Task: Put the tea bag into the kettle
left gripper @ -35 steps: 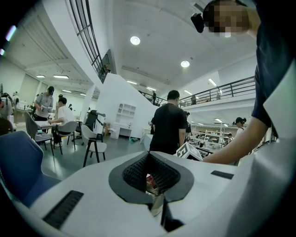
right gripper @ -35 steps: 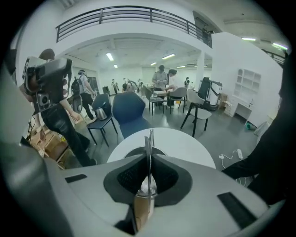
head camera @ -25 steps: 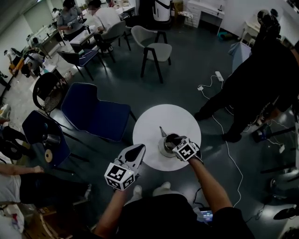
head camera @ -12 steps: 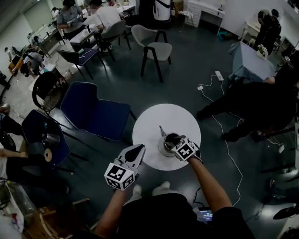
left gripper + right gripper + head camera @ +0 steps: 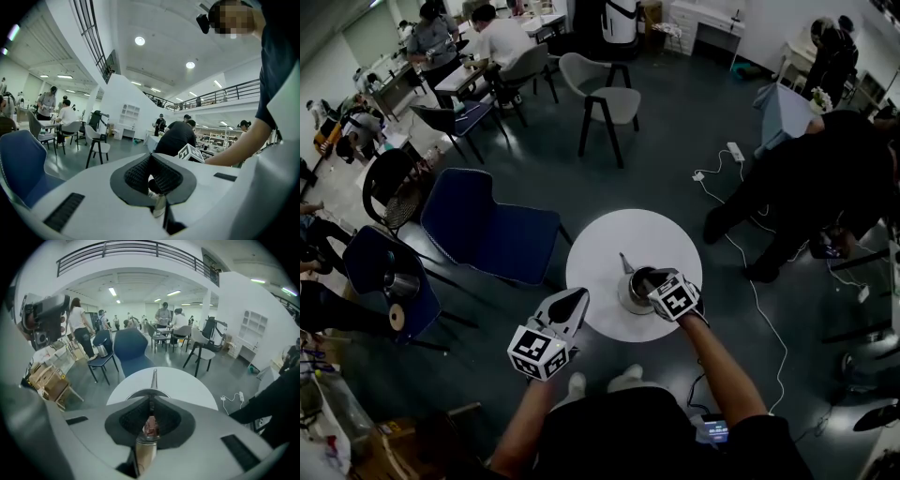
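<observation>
Left third of the head view: blue chair (image 5: 492,225) on the dark floor. Lower centre: left gripper (image 5: 574,300), tips at the lower-left rim of the round white table (image 5: 633,234), jaws pressed together with nothing between. Just right of that: metal kettle (image 5: 631,286) on the table's lower half, spout (image 5: 623,262) pointing up-frame. Right gripper (image 5: 654,281) directly over the kettle's dark mouth, clamped on the tea bag (image 5: 150,425), a small reddish scrap deep between the pads. Far right: person in black (image 5: 825,178), bent over.
</observation>
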A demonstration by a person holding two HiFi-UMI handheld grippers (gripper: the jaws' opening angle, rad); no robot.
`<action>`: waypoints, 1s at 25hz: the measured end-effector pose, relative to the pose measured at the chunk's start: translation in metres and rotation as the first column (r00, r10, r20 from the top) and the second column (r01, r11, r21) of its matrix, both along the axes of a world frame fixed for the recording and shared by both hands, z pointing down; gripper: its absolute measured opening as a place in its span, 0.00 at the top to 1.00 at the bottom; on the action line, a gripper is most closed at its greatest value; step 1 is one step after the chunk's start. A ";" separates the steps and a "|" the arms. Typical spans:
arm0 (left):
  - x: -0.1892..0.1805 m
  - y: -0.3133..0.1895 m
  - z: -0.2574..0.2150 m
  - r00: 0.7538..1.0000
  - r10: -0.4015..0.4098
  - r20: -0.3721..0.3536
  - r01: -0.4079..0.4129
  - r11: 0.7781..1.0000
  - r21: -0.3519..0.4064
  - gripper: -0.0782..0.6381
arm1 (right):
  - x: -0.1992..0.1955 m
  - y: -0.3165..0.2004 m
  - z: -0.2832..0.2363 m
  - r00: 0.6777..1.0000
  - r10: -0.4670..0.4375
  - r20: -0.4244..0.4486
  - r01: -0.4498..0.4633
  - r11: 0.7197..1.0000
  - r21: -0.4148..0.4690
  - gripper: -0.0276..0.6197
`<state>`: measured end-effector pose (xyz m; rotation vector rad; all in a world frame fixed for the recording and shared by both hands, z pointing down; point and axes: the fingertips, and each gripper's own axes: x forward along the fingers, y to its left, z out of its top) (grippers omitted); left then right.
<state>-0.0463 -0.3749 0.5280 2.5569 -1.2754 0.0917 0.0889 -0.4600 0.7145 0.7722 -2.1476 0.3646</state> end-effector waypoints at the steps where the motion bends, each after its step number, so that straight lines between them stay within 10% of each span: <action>1: 0.000 0.001 -0.001 1.000 0.004 -0.002 -0.004 1.000 0.001 0.87 | 0.000 0.000 -0.005 1.000 0.009 0.013 -0.009 1.000 0.006 0.90; 25: -0.013 0.020 -0.019 0.976 0.215 -0.032 -0.214 0.976 0.036 0.87 | -0.048 0.055 -0.172 0.925 0.137 0.355 -0.227 0.948 0.225 0.93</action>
